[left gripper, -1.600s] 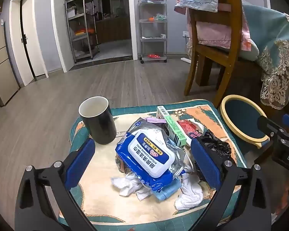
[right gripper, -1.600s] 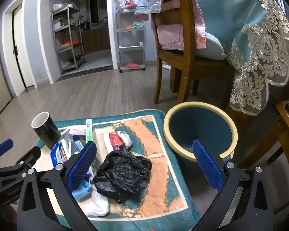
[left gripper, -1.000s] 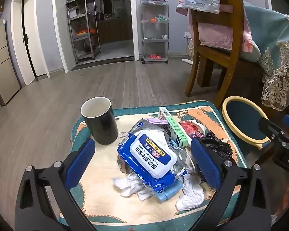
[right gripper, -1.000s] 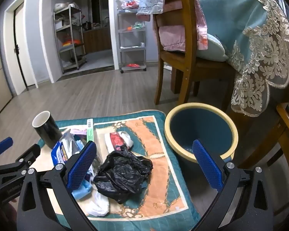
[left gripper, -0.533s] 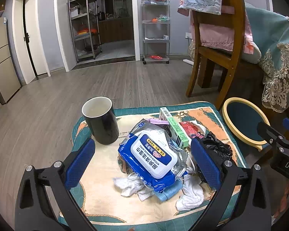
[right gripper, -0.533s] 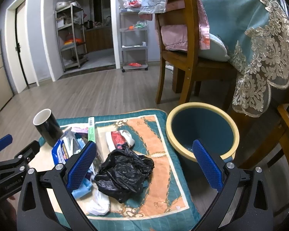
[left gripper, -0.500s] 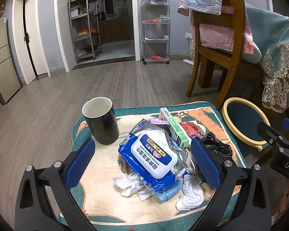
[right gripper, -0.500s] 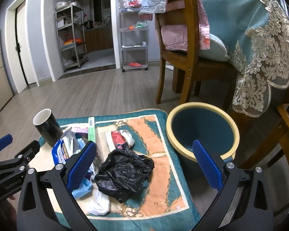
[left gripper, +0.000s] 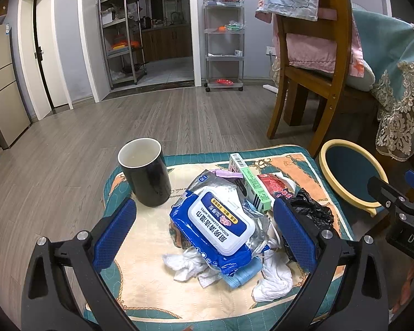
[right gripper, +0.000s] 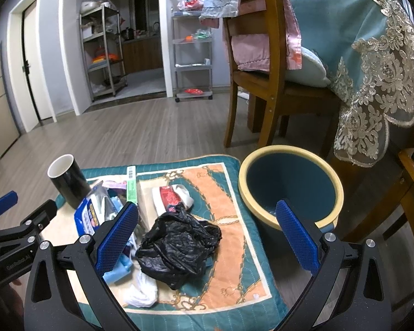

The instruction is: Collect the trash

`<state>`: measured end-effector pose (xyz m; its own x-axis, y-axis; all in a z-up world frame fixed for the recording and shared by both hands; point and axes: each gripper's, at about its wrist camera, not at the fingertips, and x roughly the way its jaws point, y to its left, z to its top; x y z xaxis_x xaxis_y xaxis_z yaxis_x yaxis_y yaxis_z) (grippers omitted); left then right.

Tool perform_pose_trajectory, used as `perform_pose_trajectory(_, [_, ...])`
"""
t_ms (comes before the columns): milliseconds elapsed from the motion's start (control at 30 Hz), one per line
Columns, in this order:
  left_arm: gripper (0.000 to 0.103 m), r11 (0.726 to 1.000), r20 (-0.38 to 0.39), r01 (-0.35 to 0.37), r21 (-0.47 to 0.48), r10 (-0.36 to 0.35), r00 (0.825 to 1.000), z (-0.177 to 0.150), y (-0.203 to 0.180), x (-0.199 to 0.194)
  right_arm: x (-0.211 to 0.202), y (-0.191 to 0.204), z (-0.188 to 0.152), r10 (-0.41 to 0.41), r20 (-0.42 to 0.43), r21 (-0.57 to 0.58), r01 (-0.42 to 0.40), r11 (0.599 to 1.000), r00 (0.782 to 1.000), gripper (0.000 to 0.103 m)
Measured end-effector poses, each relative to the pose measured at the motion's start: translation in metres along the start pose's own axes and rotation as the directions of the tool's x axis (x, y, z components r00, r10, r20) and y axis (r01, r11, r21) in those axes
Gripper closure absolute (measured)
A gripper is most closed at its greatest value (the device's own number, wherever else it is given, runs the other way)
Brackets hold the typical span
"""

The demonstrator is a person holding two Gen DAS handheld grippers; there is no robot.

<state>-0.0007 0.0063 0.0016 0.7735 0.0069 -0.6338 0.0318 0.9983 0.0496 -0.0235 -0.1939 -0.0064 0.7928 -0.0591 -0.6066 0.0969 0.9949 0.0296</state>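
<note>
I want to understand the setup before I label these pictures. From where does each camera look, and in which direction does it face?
Left wrist: sits on the left claw, looking forward and down at the wet-wipes pack and black mug on the mat; its own open blue fingers show, plus part of the right claw at the right edge.
Right wrist: sits on the right claw, facing the black plastic bag and the bin; its open fingers show, and the left claw at the left edge.
Both views share the mug, wipes, bag, bin and wooden chair.

"KITCHEN CLEANING WIPS", seemingly, on wipes pack [left gripper: 220, 218]
</note>
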Motion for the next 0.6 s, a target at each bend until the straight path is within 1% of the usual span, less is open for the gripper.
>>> perform_pose_trajectory(600, [0.006, 1.000, -0.005, 0.003, -0.002, -0.003, 1.000, -0.0007, 0.0005, 0.0009, 0.0001, -0.0005, 0.0001, 0.000, -0.001, -0.001, 0.000, 1.000, 1.000, 0.004])
